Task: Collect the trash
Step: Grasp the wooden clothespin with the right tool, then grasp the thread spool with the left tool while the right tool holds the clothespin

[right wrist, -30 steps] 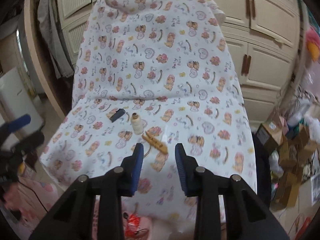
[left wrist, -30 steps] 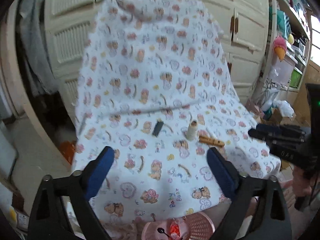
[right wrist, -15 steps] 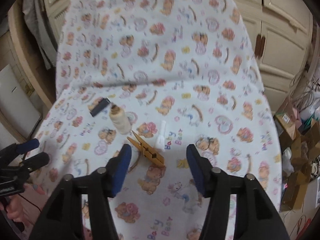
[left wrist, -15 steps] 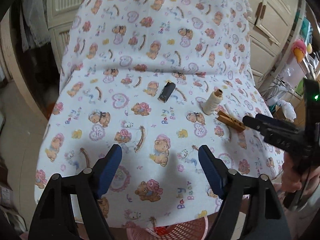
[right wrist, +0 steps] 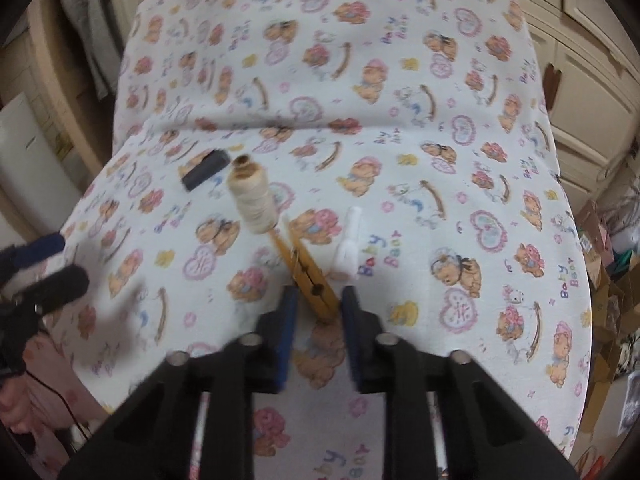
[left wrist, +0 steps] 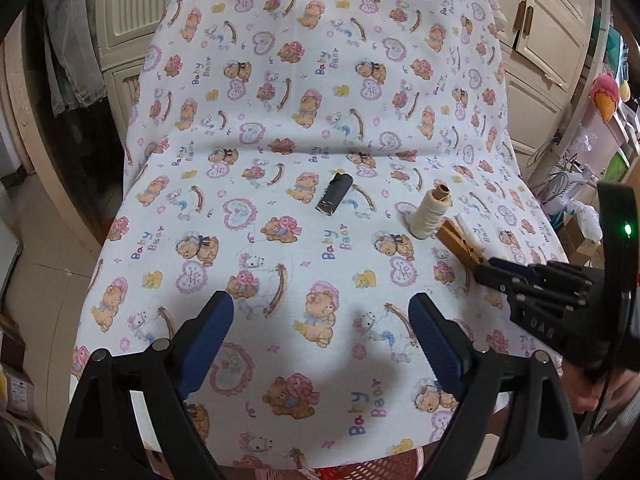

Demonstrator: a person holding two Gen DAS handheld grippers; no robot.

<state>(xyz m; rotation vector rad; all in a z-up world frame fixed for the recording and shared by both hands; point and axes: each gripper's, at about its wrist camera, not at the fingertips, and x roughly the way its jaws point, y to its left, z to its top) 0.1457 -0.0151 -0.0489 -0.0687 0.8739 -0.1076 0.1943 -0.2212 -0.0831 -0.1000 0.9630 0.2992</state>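
The right tool (right wrist: 316, 308), its jaws just narrowing around the near end of the wooden clothespin (right wrist: 306, 268) lying beside the thread spool (right wrist: 252, 200) on the bear-print cloth (right wrist: 440, 140), seems set to lift it, while the left tool (left wrist: 320, 320) hovers wide and empty.

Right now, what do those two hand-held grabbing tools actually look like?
Both are black plastic frames with silver rivets and two long fingers faced with ribbed blue pads. The left tool shows its pads clearly in its own camera. The right tool, seen from the side, bears pale embossed letters, a glowing green light on a black upright part and a thin black cable.
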